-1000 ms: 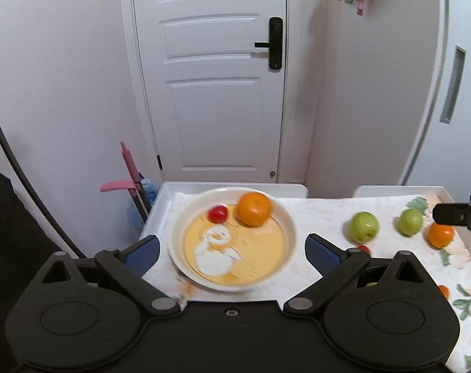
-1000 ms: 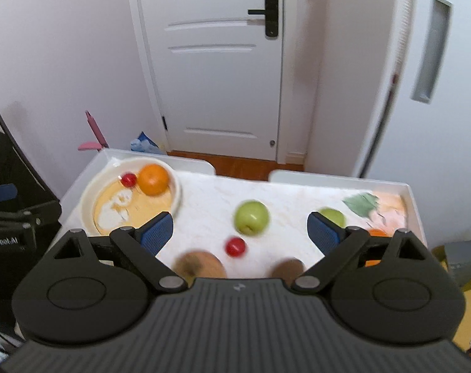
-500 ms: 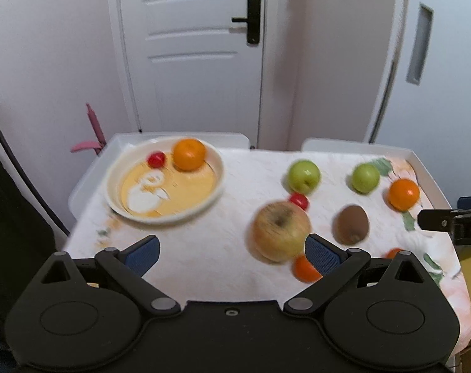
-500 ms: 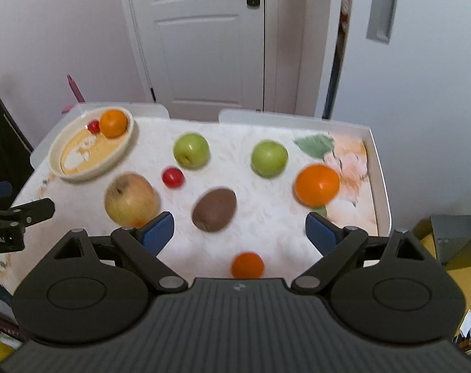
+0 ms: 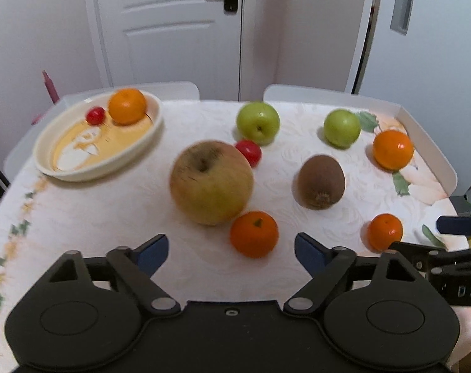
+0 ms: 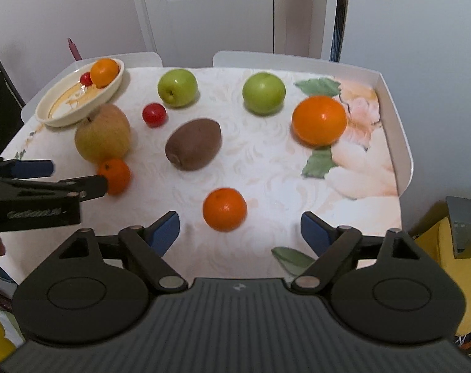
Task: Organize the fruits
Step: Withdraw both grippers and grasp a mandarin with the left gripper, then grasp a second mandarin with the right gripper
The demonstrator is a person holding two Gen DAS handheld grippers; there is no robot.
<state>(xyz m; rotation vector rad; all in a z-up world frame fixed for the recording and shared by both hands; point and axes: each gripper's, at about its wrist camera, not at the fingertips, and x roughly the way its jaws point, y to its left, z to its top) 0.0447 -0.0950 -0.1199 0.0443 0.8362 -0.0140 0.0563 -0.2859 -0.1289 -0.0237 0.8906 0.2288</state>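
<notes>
A cream plate (image 5: pixel 80 168) (image 6: pixel 61 118) at the far left holds an orange (image 5: pixel 127 106) and a small red fruit (image 5: pixel 95 115). On the cloth lie a large yellow apple (image 5: pixel 211 181) (image 6: pixel 102 133), a small red fruit (image 5: pixel 249 153), two green apples (image 5: pixel 257 122) (image 5: pixel 342 127), a kiwi (image 5: pixel 320 181) (image 6: pixel 193 143), a big orange (image 6: pixel 319 120) and two small oranges (image 5: pixel 254 233) (image 6: pixel 224 209). My left gripper (image 5: pixel 230 253) is open, just before one small orange. My right gripper (image 6: pixel 240 228) is open, just before the other.
The table has a white raised rim (image 6: pixel 400 130) along the right and far sides. A white door (image 5: pixel 173 31) stands behind it. A pink-handled tool (image 5: pixel 50 88) leans beyond the far left corner. Yellow and grey items (image 6: pixel 453 233) lie beside the table on the right.
Both grippers have drawn back and swung right, from over the plate end to the near edge of the table. Each now faces a small orange. Both stay open.
</notes>
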